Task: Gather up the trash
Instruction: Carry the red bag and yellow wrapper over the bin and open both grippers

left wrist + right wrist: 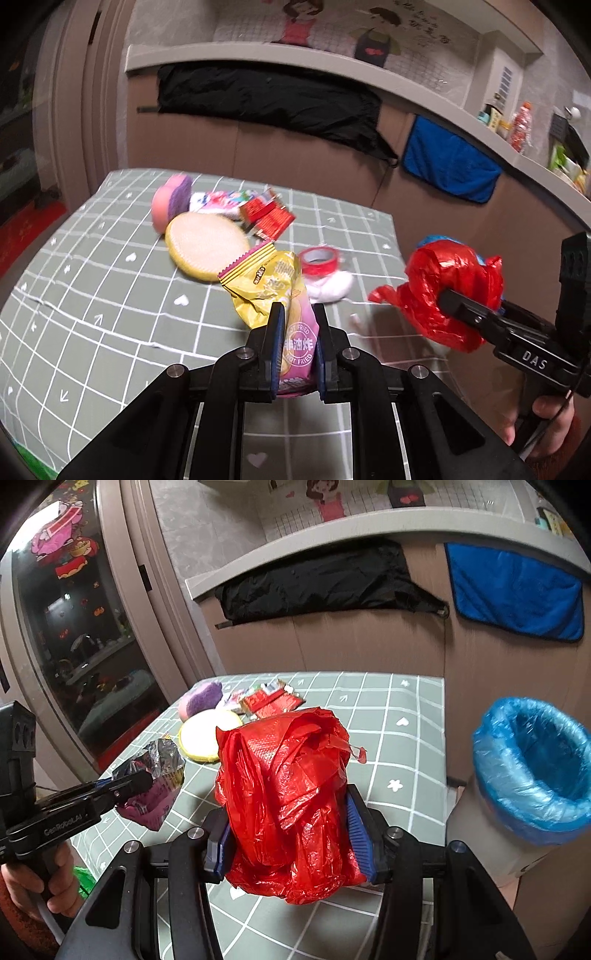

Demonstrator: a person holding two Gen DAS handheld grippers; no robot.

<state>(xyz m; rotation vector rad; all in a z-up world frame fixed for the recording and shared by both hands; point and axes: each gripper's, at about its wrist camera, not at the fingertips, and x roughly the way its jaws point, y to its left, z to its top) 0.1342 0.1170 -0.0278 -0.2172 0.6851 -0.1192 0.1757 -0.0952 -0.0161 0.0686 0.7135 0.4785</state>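
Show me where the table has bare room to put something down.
Free: the near left of the table, from the yellow pad down to the near edge, and the far right corner beyond the tape roll. Crowded: the far middle, where pad, sponge and red wrappers cluster, with tape and a white wad just nearer.

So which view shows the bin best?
The right wrist view: the bin, lined in blue, shows its open mouth beside the table. In the left wrist view only a blue sliver peeks out behind the red bag.
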